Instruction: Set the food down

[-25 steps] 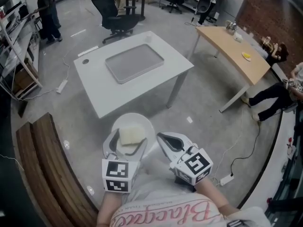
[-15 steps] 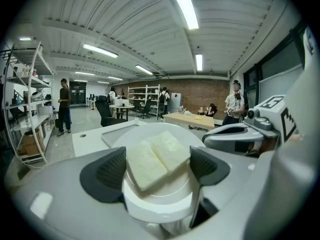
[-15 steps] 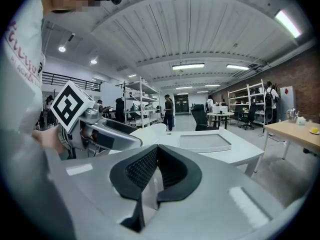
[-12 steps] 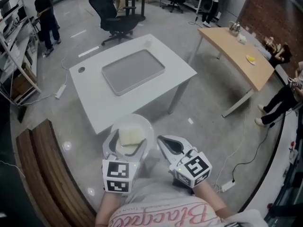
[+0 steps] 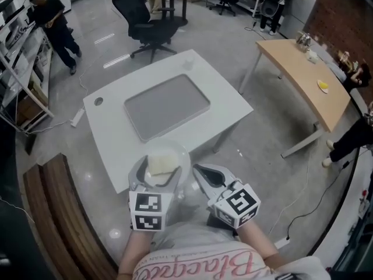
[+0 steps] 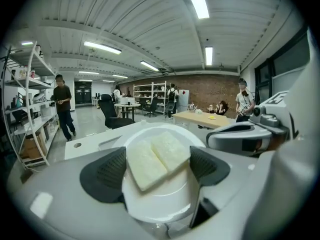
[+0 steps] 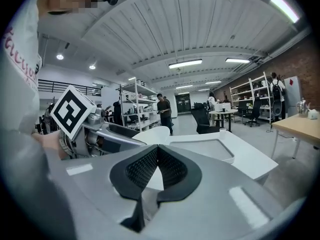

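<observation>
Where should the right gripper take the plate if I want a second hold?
Pinch the plate by its bare right rim, coming level from the right: the left gripper flanks its near half, food covers the middle. Open the shut right gripper first.

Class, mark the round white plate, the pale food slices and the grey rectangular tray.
Round white plate (image 6: 161, 203): left gripper view, bare front part.
Pale food slices (image 6: 146, 166): left gripper view, top face.
Grey rectangular tray (image 5: 166, 106): head view, flat centre.

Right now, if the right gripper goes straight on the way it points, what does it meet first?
Probably the near edge of the white table. The right gripper, shut and empty, points at it with nothing between. Its height over the tabletop is unclear, so it might skim above.
</observation>
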`<action>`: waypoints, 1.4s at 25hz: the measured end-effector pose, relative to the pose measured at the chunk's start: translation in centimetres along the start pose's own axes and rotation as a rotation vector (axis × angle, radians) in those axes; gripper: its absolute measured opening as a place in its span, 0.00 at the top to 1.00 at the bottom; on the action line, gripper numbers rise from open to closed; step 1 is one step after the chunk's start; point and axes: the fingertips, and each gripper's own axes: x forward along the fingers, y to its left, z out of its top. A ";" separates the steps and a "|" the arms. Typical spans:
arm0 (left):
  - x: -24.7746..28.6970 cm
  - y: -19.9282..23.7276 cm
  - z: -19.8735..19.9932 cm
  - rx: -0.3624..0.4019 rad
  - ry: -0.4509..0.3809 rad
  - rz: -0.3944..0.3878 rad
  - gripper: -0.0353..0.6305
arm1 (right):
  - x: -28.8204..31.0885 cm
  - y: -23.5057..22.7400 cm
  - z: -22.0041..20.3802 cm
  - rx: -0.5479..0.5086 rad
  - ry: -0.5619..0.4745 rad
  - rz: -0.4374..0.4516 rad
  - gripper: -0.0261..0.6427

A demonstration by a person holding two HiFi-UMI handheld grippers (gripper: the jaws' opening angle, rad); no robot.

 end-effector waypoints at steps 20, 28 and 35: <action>16.6 7.4 1.7 -0.161 0.108 0.160 0.35 | 8.6 -11.1 3.3 -0.029 0.078 0.137 0.96; 20.9 9.5 -0.9 -0.201 0.176 0.188 0.35 | 10.4 -12.9 2.1 -0.027 0.111 0.146 0.96; 24.4 10.5 -3.2 -0.222 0.240 0.216 0.35 | 12.2 -14.5 1.5 0.005 0.163 0.139 0.96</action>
